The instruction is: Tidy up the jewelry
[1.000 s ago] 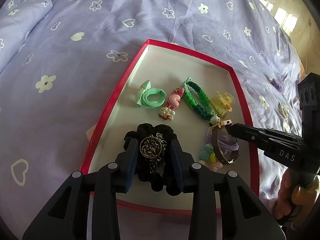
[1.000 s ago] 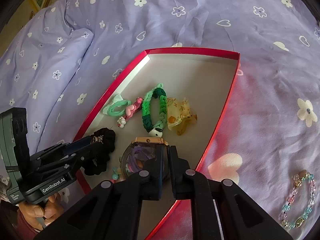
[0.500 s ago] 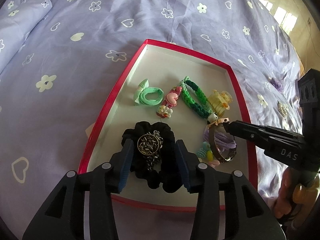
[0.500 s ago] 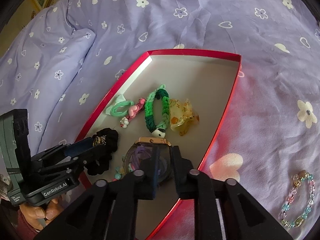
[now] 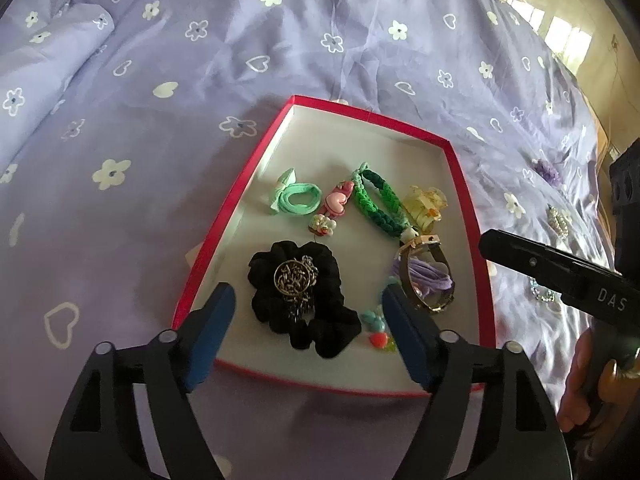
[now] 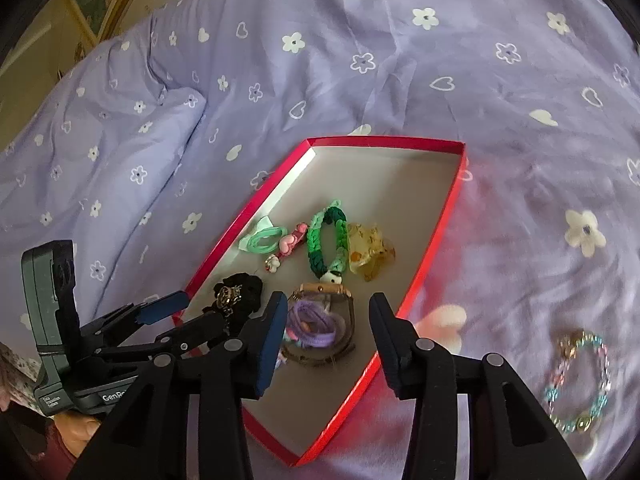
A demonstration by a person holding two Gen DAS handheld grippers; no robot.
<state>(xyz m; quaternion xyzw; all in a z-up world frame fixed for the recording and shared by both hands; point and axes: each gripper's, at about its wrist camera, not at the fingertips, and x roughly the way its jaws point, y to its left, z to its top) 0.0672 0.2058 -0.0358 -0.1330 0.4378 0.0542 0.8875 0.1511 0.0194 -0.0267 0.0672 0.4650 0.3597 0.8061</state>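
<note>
In the right wrist view the beaded bracelet [image 6: 582, 384], lying on the bedspread [image 6: 360, 60] well apart from the red tray [image 6: 436, 248], is smeared by blur. The tray's near left corner hides behind the left gripper [image 6: 176, 320]. Small charms [image 5: 376, 330] beside the black scrunchie [image 5: 304, 300] are too small to tell.

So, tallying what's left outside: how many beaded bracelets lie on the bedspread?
1 clearly: the pastel beaded bracelet on the bedspread, right of the red tray. Small sparkly pieces beyond it are too indistinct to identify.

Red-rimmed tray [image 5: 244, 184] (white inside), black scrunchie [image 5: 304, 304], green braided band [image 5: 378, 208], lilac flower-and-heart bedsheet [image 5: 160, 120]
</note>
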